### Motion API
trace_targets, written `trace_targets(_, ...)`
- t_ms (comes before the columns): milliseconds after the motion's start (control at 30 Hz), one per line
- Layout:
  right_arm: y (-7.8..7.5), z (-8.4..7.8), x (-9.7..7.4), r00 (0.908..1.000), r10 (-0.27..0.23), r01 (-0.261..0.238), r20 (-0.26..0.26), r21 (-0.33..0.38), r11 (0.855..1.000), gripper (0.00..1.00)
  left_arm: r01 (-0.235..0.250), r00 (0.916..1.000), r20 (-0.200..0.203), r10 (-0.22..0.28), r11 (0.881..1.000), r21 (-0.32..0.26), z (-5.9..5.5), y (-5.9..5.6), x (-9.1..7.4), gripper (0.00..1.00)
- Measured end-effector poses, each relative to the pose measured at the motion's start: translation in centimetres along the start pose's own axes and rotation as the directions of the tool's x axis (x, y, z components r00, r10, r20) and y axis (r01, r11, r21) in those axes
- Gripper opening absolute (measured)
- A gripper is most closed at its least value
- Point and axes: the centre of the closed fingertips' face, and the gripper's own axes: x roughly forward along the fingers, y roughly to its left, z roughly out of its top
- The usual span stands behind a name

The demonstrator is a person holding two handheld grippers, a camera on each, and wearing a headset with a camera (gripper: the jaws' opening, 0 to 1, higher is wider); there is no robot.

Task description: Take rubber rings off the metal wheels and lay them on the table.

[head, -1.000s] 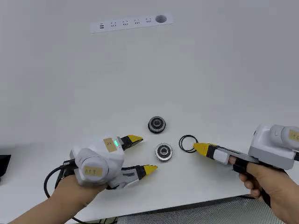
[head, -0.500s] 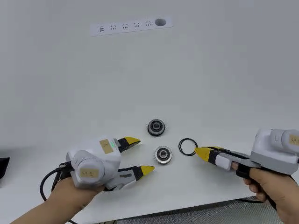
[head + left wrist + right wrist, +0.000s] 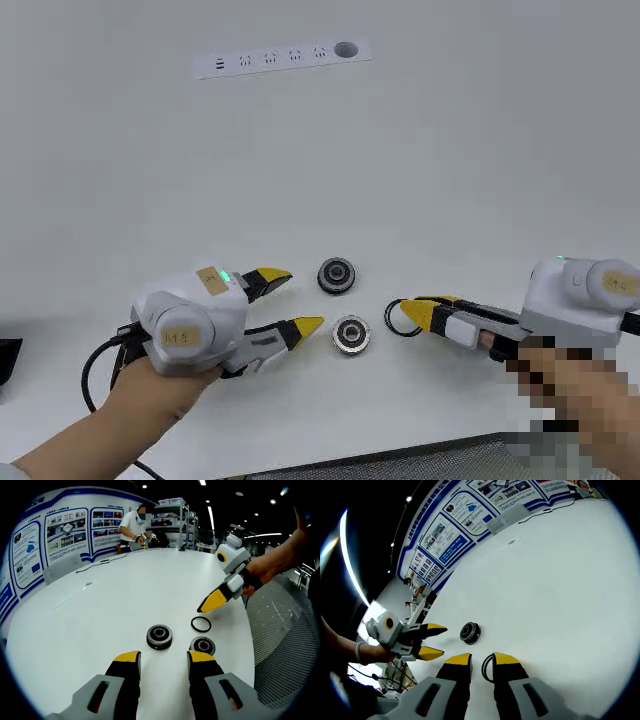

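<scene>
Head view: both grippers wear tan stickers, but the writing on them is too small to read. The left gripper is spread wide, with its lower tip just beside the near wheel. The far wheel sits a bit beyond. The loose rubber ring lies flat on the table, and the right gripper has its tips at the ring's right edge. Half a second ago it was just short of the ring, and the left gripper was farther from the wheels. There's a power strip at the back.

Left gripper view: the jaws of the left gripper are apart. Both wheels are just ahead, with the ring beyond them under the right gripper. The wall posters aren't legible.

Right gripper view: the right gripper is open a little, with the ring's arc in the gap. I can't tell if it's touching. One wheel lies ahead, with the left gripper beside it.
</scene>
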Motion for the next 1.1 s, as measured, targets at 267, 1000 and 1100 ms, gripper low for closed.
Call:
trace_targets(267, 0.6, 0.6, 1.2, 0.9996, 0.018, -0.019, -0.023, -0.056, 0.998, 0.18, 0.006, 1.0000, 0.007, -0.006, 1.000, 0.015, 0.8, 0.2, 0.9, 0.36)
trace_targets(1000, 1.2, 0.9, 2.6, 0.9985, 0.046, -0.048, -0.029, -0.051, 0.998, 0.18, 0.040, 0.9992, -0.010, -0.040, 0.998, 0.056, 2.4, 0.1, 3.7, 0.24)
trace_targets(1100, 1.3, 1.0, 2.7, 0.9984, 0.049, -0.050, -0.028, -0.050, 0.997, 0.18, 0.046, 0.9988, -0.017, -0.045, 0.997, 0.055, 2.4, 0.1, 4.0, 0.23)
